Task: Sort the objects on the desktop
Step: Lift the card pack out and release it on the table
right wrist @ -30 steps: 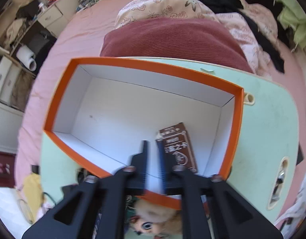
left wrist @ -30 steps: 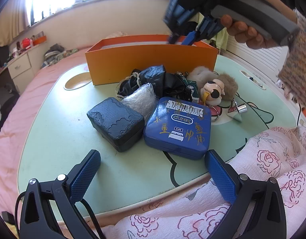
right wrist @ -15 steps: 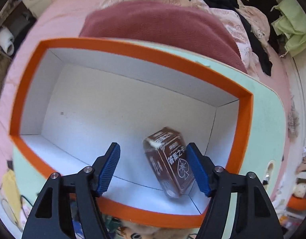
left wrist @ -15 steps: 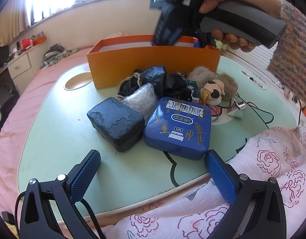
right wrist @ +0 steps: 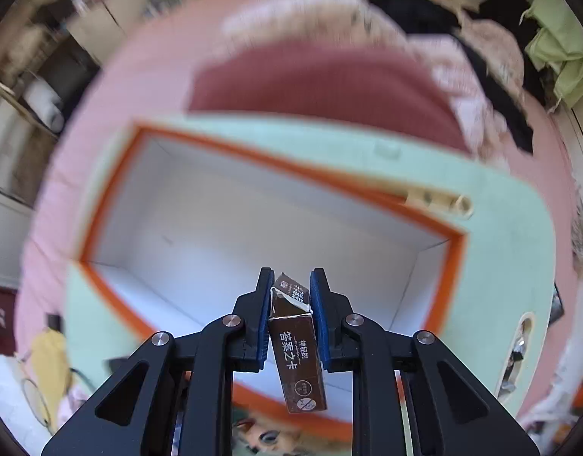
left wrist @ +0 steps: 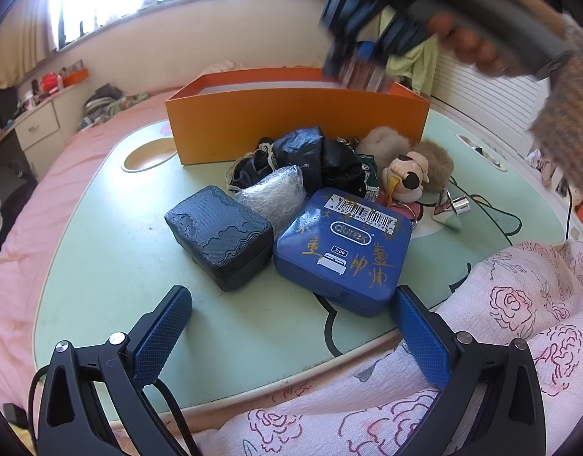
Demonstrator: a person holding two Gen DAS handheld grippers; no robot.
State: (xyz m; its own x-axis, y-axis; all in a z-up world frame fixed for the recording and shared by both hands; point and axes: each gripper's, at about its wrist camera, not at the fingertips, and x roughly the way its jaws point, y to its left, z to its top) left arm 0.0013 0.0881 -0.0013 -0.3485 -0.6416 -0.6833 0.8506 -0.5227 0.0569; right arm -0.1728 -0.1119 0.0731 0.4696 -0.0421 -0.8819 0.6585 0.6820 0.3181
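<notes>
The right gripper (right wrist: 291,292), low in the frame's centre, is closing its jaws on a small brown cardboard card box (right wrist: 297,345) above the orange open box (right wrist: 456,266). The left gripper (left wrist: 291,334) stands wide open, holding nothing.

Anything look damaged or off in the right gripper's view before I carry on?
Yes: the brown card box between the closing jaws of the right gripper has a torn, ragged top flap showing white card edges. It hangs tilted over the orange box rather than lying inside it.
</notes>
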